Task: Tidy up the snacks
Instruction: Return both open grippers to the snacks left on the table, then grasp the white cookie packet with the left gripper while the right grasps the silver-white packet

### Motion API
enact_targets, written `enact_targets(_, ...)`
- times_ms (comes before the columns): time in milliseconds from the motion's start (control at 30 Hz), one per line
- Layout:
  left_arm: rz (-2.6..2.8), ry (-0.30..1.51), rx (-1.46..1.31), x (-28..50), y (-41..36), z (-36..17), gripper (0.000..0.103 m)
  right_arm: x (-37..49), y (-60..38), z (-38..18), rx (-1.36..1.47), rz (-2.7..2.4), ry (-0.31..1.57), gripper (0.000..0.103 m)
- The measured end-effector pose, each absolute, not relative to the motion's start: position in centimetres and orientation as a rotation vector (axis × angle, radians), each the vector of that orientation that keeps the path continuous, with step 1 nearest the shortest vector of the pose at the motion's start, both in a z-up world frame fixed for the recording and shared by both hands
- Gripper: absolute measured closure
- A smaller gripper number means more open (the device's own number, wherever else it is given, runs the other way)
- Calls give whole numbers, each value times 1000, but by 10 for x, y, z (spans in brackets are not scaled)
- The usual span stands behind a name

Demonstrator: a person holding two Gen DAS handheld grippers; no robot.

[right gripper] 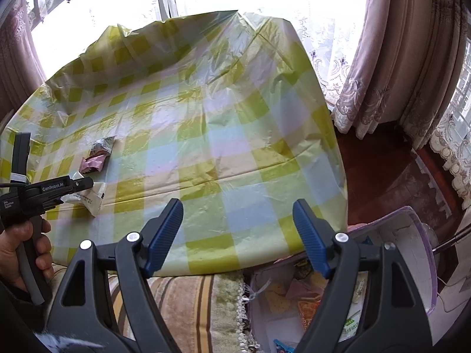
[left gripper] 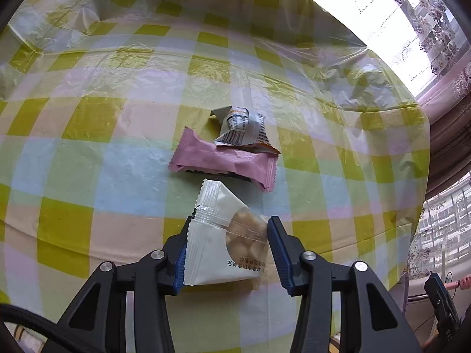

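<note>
filling most of both views, the tabletop (left gripper: 97, 135) lies under a crinkled plastic cloth checked in yellow-green, pale blue and pink. curtains (right gripper: 391, 67) hang along the bright windows at the top and right of the right wrist view. at the lower right of that view an open container (right gripper: 424, 264) with a pale purple rim sits below the tabletop's edge, with several packets inside it. the right gripper (right gripper: 238, 235) hovers at the lower centre over the tabletop's near edge, its blue-padded jaws wide apart with nothing between them. at the lower left a hand (right gripper: 20, 253) grips the left gripper's handle. in the left wrist view the left gripper (left gripper: 227, 247) sits at the lower centre, its jaws closed in against the sides of a white snack packet (left gripper: 217, 253) with a clear window showing pale round pieces. just above it, at the frame's centre, lies a pink packet (left gripper: 223, 161), and a crumpled silver wrapper (left gripper: 241, 126) rests against the pink packet's upper edge.
</note>
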State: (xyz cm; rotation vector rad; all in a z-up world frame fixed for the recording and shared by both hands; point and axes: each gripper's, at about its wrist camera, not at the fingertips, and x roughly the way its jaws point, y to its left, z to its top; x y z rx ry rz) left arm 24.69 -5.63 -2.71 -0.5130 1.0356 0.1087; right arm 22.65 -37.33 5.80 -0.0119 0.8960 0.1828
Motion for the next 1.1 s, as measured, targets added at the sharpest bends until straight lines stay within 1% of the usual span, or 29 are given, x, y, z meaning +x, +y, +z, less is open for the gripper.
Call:
enact_targets(100,138,1026,-508,239,-43,-25,55,229,-350,61,-34,239,891,21)
enact_targets(167,150,1020,-512,236,-33,-25,52,232,-332,60,-39,282,897,21)
enact_targets(300,196,1004,-502,228,-15,-24,52,237,-291,53,-65,374,922,21)
enact_targets(367,221,999,-498,225,-7,-23,47,241,-272,47,-65,419,948,21)
enact_targets(400,237,1001,-498,224,-3,-23,39,244,-263,45,-57,441,958,21)
enact_targets(433,249,1001,-503,221,2,-24,35,246,-254,41,-53,449,969,21)
enact_targets(500,245,997,-514,217,9,-25,35,252,-237,35,-43,457,988,21)
enact_targets(567,219,987,-501,215,11,-24,51,259,-221,29,-27,468,1003,21)
enact_targets(600,215,985,-493,214,11,-23,53,262,-213,26,-21,470,1011,21)
enact_targets(1100,212,943,-566,204,30,-26,54,322,-132,-8,45,386,1052,21)
